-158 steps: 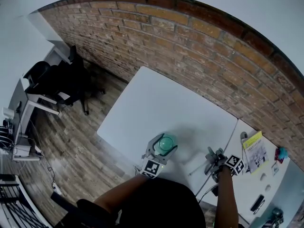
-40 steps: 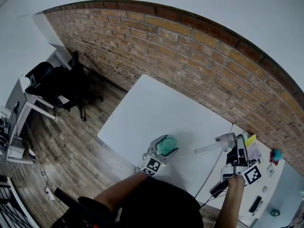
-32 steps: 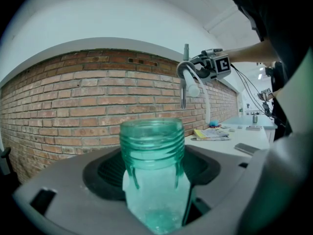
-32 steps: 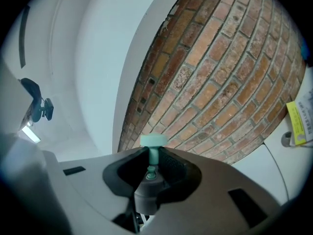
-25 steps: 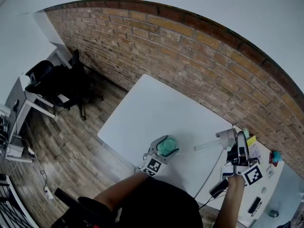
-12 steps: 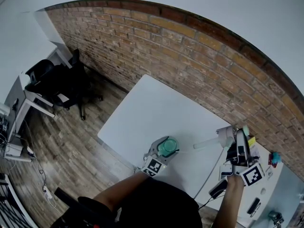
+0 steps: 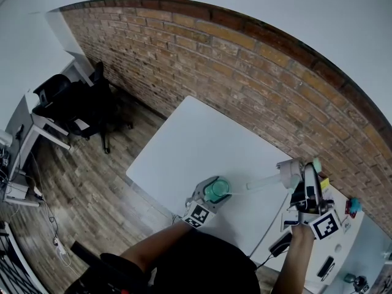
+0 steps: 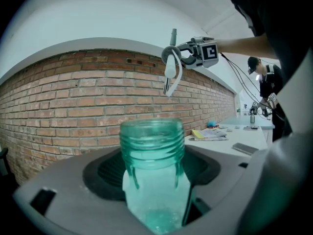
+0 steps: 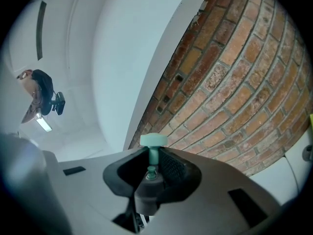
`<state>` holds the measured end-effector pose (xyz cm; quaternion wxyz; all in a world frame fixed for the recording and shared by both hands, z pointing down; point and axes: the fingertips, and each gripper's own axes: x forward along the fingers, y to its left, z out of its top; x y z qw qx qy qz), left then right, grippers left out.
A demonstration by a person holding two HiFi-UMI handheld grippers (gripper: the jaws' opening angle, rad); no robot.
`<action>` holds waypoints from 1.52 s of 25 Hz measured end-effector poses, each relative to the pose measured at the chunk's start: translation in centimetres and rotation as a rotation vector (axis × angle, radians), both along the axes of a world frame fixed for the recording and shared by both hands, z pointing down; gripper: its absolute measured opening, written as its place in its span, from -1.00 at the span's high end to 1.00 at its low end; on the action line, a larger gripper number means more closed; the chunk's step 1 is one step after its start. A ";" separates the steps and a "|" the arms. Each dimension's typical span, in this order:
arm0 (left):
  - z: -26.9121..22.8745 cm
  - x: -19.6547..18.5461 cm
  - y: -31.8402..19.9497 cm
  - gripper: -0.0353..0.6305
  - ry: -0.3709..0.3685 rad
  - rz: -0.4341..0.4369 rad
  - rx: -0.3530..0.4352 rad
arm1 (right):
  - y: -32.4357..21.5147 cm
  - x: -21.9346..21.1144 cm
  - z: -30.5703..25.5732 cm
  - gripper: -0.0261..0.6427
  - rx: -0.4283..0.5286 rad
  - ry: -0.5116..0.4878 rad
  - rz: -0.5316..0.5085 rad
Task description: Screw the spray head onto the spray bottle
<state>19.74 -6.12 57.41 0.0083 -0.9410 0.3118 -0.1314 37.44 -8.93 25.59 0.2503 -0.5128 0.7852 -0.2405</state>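
A clear green spray bottle (image 7: 216, 189) stands on the white table (image 7: 196, 139), with my left gripper (image 7: 209, 196) shut on its body. In the left gripper view its open threaded neck (image 8: 152, 140) rises between the jaws. My right gripper (image 7: 303, 187) is shut on the white spray head (image 7: 288, 173), held in the air to the right of the bottle. The head's dip tube (image 7: 262, 181) slants left toward the bottle without reaching it. The right gripper view shows the head's green tip (image 9: 153, 141) between that gripper's (image 9: 151, 173) jaws. The left gripper view has the spray head (image 8: 171, 70) hanging high above the bottle.
A brick wall (image 7: 245, 60) runs behind the table. A yellow booklet (image 7: 323, 183), a dark phone (image 7: 329, 264) and cables (image 7: 274, 222) lie at the right end. A black office chair (image 7: 76, 109) stands on the wood floor at left. A person (image 8: 266, 77) stands far right.
My right gripper has lifted the spray head a little higher and slightly left in the head view. The left gripper and the bottle have stayed in place.
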 end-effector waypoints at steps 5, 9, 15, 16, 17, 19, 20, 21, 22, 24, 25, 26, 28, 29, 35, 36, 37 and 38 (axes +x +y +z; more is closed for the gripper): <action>0.1 0.1 0.0 -0.08 -0.002 0.008 -0.001 | -0.4 -0.7 -0.2 0.72 0.005 0.034 -0.003; 0.1 0.1 0.1 -0.08 -0.004 0.014 -0.004 | -0.5 -1.2 0.1 0.72 0.004 0.060 0.002; 0.2 0.2 0.2 -0.08 -0.004 0.029 -0.004 | -0.8 -2.6 0.3 0.72 0.004 0.111 -0.012; 0.1 0.2 0.2 -0.08 -0.004 0.031 -0.003 | -0.8 -2.8 0.3 0.72 0.001 0.116 -0.012; 0.1 0.2 0.2 -0.08 -0.004 0.033 -0.002 | -0.9 -2.9 0.4 0.72 -0.002 0.123 -0.010; 0.0 0.2 0.2 -0.08 -0.002 0.038 0.000 | -1.0 -3.1 0.4 0.72 -0.004 0.135 -0.009; 0.0 0.3 0.2 -0.08 -0.002 0.041 0.001 | -1.0 -3.2 0.4 0.72 -0.003 0.141 -0.012; 0.0 0.3 0.2 -0.08 -0.002 0.044 0.002 | -1.1 -3.4 0.4 0.72 -0.002 0.146 -0.016; 0.0 0.3 0.3 -0.08 -0.003 0.047 0.003 | -1.2 -3.5 0.4 0.72 -0.003 0.151 -0.017; 0.0 0.4 0.3 -0.08 -0.002 0.051 0.003 | -1.3 -3.8 0.4 0.72 -0.004 0.152 -0.024; -0.1 0.4 0.3 -0.08 -0.002 0.053 0.003 | -1.3 -4.0 0.5 0.72 -0.004 0.151 -0.029; -0.1 0.3 0.3 -0.08 -0.002 0.055 0.003 | -1.3 -4.2 0.6 0.72 -0.006 0.153 -0.030; 0.0 0.3 0.4 -0.08 -0.002 0.063 0.002 | -1.3 -4.4 1.1 0.72 -0.015 0.182 -0.021; 0.0 0.3 0.5 -0.08 -0.001 0.068 0.002 | -1.3 -4.6 1.3 0.72 -0.018 0.205 -0.018; -0.1 0.4 0.6 -0.08 0.001 0.080 -0.001 | -1.5 -6.1 1.3 0.72 -0.012 0.246 -0.033; -0.1 0.4 0.7 -0.08 0.001 0.082 -0.001 | -1.5 -6.3 1.3 0.72 -0.010 0.248 -0.036; -0.1 0.4 0.7 -0.08 0.002 0.085 -0.001 | -1.5 -6.6 1.3 0.72 -0.008 0.251 -0.039; -0.1 0.4 0.8 -0.08 0.002 0.091 -0.002 | -1.4 -6.8 1.3 0.72 -0.006 0.255 -0.042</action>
